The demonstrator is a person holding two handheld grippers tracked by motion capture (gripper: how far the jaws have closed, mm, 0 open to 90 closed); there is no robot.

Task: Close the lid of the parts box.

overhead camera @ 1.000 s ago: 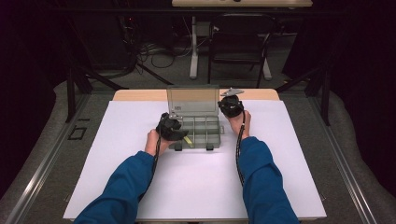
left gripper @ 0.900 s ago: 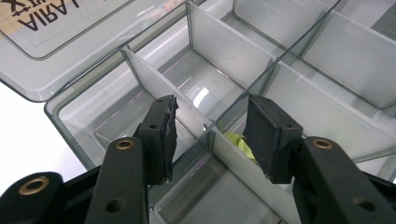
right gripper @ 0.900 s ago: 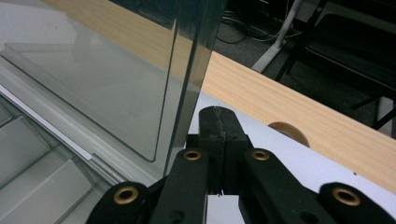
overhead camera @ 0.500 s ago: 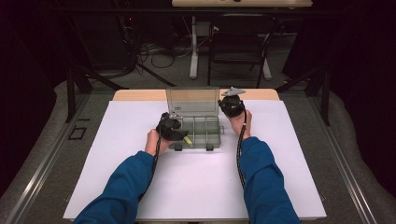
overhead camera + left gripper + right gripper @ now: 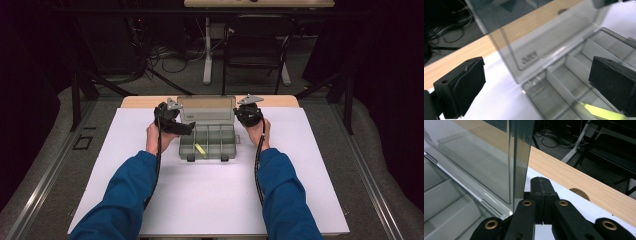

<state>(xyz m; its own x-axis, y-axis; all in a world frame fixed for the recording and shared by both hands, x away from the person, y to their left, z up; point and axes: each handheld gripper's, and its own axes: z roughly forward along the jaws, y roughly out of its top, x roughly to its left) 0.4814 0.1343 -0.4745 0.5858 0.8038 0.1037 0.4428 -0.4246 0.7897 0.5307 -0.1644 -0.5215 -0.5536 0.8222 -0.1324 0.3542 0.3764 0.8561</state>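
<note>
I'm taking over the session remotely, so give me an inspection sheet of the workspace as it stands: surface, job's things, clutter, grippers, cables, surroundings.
Surface: white sheet over a wooden table; wood shows along the far edge.
Job's things: clear compartment box, lid standing upright; a yellow strip lies in a front compartment.
Clutter: nothing seen on the sheet besides the box.
Grippers: left gripper wide open above the box's left end, jaws just opened, nothing between them. Right gripper shut, beside the lid's right edge; contact cannot be told.
Cables: one black cable trails from the right gripper along the sleeve, another along the left.
Surroundings: dark room, chair and loose floor cables beyond the table.
</note>
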